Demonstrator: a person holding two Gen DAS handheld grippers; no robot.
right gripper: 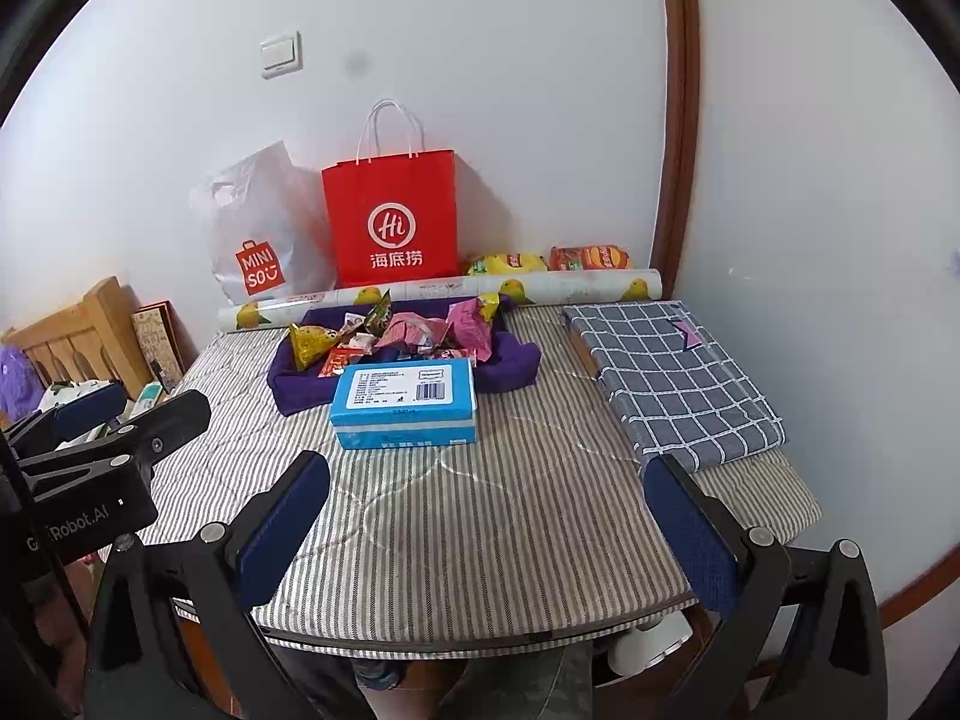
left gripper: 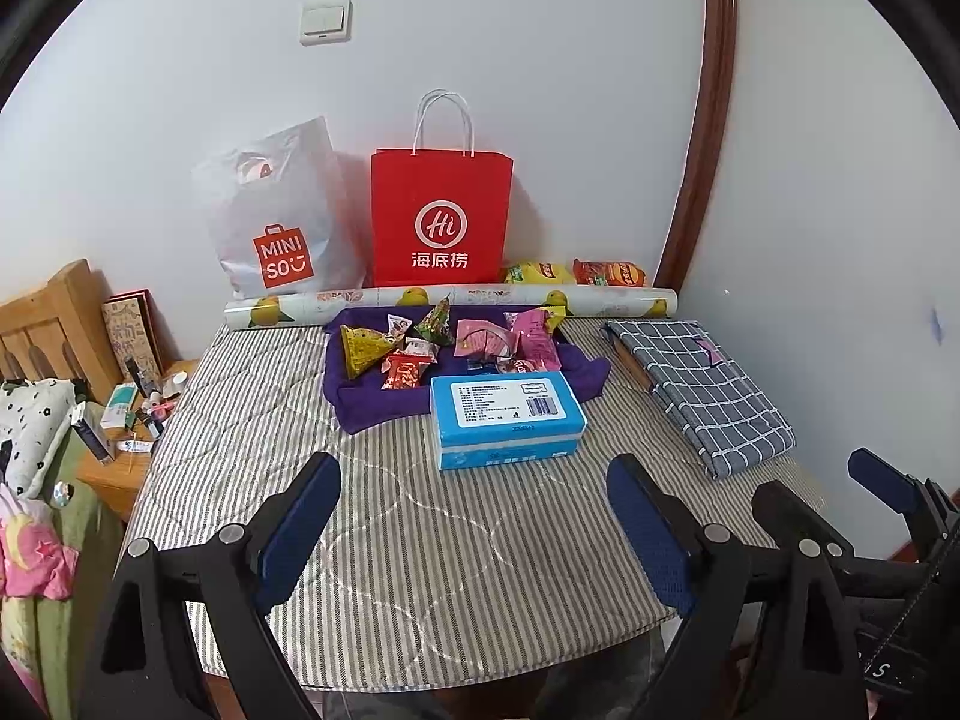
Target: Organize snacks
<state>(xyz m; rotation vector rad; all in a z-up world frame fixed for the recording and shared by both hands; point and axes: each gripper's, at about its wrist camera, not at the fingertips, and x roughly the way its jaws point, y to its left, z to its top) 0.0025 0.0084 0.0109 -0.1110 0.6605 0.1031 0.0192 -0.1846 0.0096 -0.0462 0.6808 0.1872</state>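
Striped bench (left gripper: 252,420) carries the purple tray (left gripper: 360,408) of snacks (left gripper: 420,348) at its rear. Both grippers, left gripper (left gripper: 474,528) and right gripper (right gripper: 486,528), hover released (empty). Risk: the blue tissue pack (left gripper: 507,414) blocks approach, tipping packets.

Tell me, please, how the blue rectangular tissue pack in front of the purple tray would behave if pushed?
The blue rectangular tissue pack lies flat on striped bedding, so it would probably slide, not tip. Its plastic wrap looks soft, likely yielding when squeezed.

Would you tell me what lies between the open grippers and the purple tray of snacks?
A blue tissue pack sits against the purple tray's near edge; before it, bare striped cloth, in both views.
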